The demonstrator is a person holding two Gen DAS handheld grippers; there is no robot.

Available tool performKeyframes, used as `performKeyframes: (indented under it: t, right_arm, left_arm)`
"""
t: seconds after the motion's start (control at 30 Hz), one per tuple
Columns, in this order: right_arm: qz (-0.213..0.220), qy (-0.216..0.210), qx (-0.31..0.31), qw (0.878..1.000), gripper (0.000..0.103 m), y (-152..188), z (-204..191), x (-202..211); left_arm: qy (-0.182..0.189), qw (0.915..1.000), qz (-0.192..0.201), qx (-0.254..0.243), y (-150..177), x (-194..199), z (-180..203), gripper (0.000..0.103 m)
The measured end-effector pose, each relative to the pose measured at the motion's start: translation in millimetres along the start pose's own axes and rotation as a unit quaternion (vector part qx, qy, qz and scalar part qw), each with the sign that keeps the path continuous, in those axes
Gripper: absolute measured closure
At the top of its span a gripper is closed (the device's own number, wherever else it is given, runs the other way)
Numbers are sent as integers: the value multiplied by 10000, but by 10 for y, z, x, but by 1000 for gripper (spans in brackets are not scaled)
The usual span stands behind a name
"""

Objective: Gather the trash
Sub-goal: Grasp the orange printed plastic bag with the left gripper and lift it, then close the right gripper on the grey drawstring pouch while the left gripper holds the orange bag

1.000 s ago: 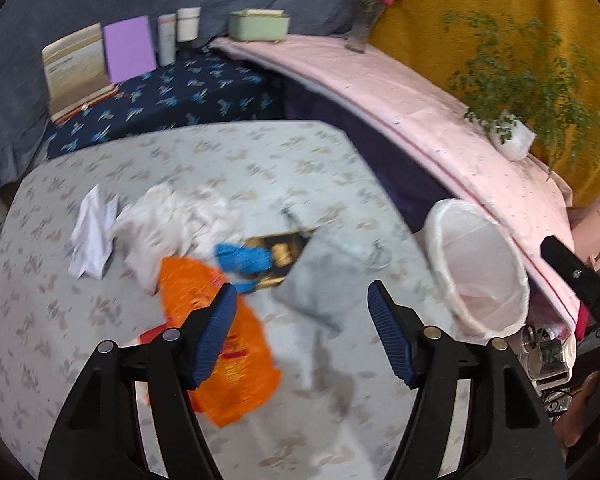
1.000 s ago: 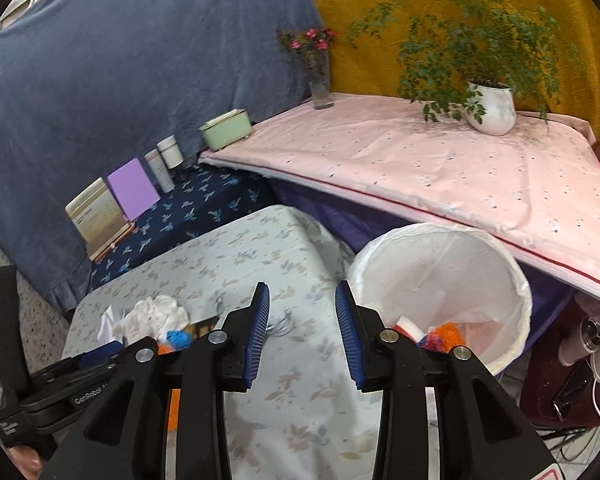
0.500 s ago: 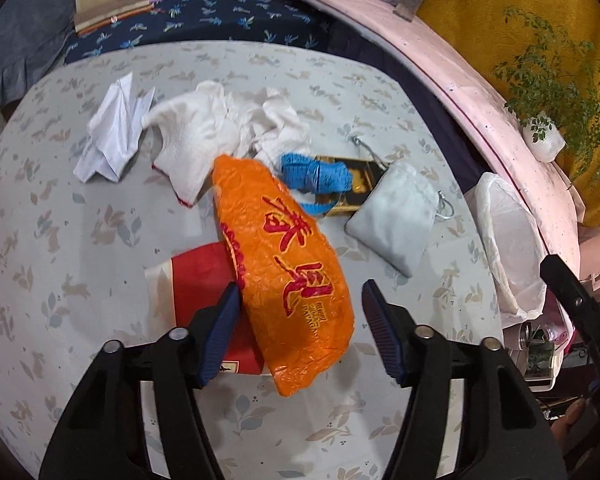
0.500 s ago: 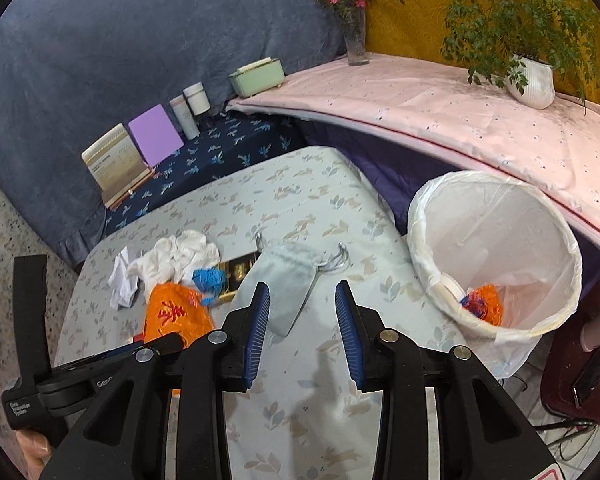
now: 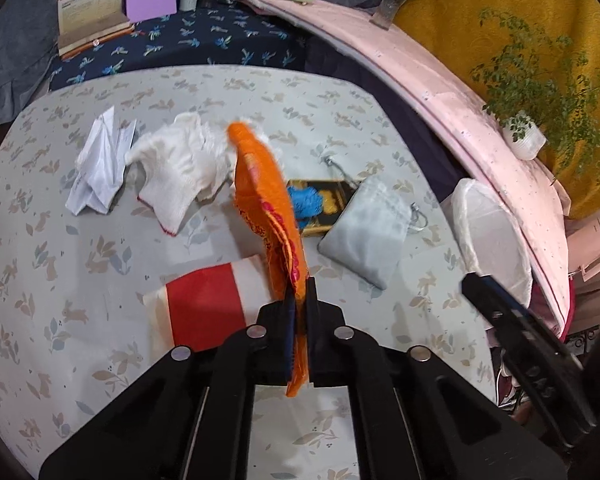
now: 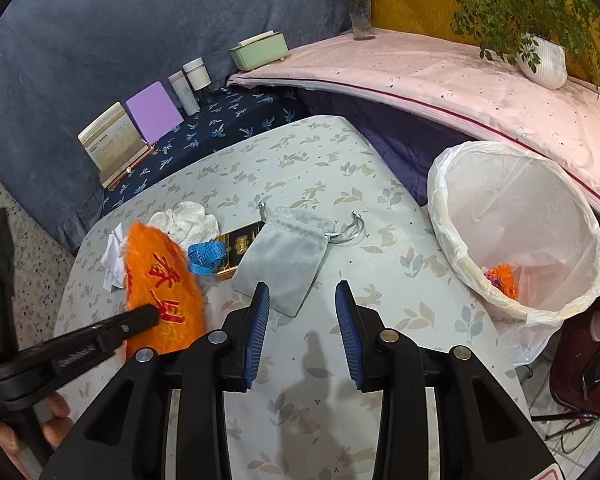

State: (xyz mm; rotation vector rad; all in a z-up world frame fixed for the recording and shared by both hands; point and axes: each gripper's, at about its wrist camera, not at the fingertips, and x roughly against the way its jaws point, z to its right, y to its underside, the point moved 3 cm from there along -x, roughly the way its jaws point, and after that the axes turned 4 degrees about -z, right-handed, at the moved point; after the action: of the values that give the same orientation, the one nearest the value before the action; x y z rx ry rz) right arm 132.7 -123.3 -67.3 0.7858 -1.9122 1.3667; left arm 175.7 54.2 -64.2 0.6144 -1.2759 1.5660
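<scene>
Pinching the near edge of the orange wrapper [image 5: 266,208], the left gripper [image 5: 299,312] has its fingers closed tight on the thin film, and the wrapper stands up from the bench [image 5: 60,240] on edge, its far end leaning over the white cloth glove [image 5: 176,172]. The right gripper [image 6: 302,328] hovers above the bench with its fingers part open and nothing between them — the grey drawstring pouch [image 6: 288,256] lies just ahead of it.

The white-lined trash bin [image 6: 516,224] sits off the bench's right edge, with some orange scrap already at its bottom.

Risks, as I judge them: the grip is only on a narrow margin of slippery film, so a quick swing toward the bin could let the wrapper slide out and drop on the bench or floor. The long free end may also drag across the blue measuring tape [image 5: 304,202] or the glove and pull them along. The red-and-white packet [image 5: 204,304] lies right beside the gripper and could be nudged off — and the right gripper stands in the path to the bin.
</scene>
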Motion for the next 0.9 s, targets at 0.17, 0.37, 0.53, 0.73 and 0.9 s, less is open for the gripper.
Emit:
performKeyframes:
  t: [0.17, 0.37, 0.53, 0.73, 0.9]
  right_arm:
    - [-221, -65, -102, 9997, 69, -28, 23, -221]
    - [-525, -112, -173, 9984, 69, -46, 27, -548]
    - [-713, -152, -195, 9971, 69, -57, 16, -767]
    - [-867, -219, -232, 9957, 71, -47, -3, -916]
    - [-914, -273, -172, 9953, 94, -42, -39, -966]
  left_arm:
    - [149, 9995, 266, -75, -141, 178, 85, 100]
    - [241, 9984, 488, -148, -341, 273, 150, 100]
    - [288, 9978, 554, -214, -446, 250, 173, 99]
    - [226, 9980, 532, -254, -495, 166, 148, 99]
    - [183, 9984, 477, -242, -512, 104, 124, 99]
